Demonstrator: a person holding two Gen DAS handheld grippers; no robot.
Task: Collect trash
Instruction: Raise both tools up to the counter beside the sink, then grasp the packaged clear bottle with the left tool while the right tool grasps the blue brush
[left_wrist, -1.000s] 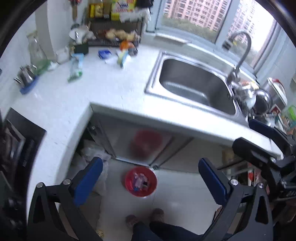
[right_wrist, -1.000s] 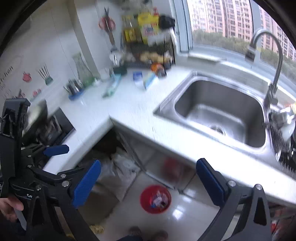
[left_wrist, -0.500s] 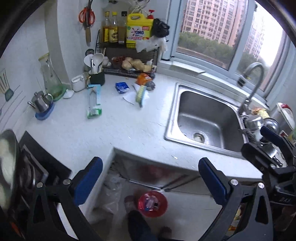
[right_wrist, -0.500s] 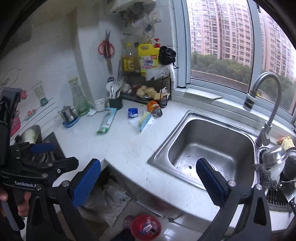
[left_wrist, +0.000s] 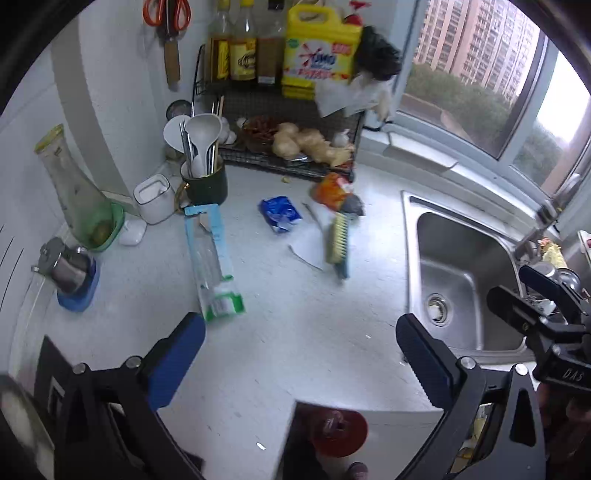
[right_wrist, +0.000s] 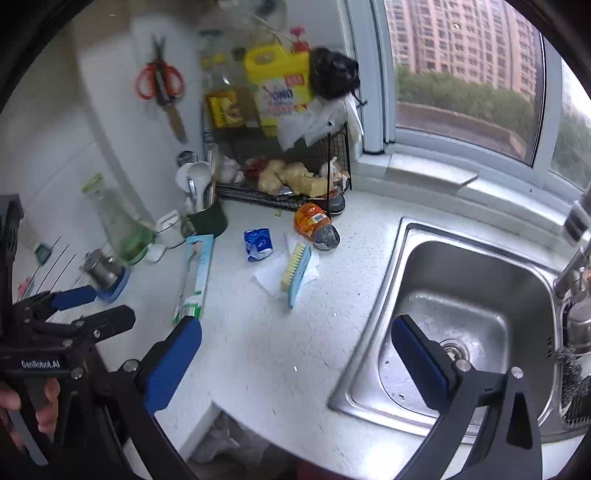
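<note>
Both my claws are spread wide and carry nothing: the left claw (left_wrist: 300, 354) hangs over the near part of the white surface (left_wrist: 303, 306), and the right claw (right_wrist: 295, 354) hangs over the surface's edge by the sink (right_wrist: 461, 295).

The trash lies toward the back of the surface, in front of the wire rack (left_wrist: 280, 162). I count a blue wrapper (left_wrist: 279, 214), an orange packet (left_wrist: 330, 192) touching a grey lump just beside it, a white paper scrap (left_wrist: 308, 249) tucked partly under the scrub brush (left_wrist: 338, 240), and a long clear-and-blue package (left_wrist: 213, 258) lying flat, its green end nearest my left claw. The red bin (left_wrist: 338, 430) sits on the floor below the surface's corner, already holding some litter.

I judge I am in the approach, picking a first piece. The long package is the closest for my left claw; I would come down across its narrow width, not its length, and pinch low so the thin plastic does not slip out. For my right claw the blue wrapper stands clear of its neighbours. I would leave the paper until last, since the brush pins it and a careless pull would drag the brush along.
</note>
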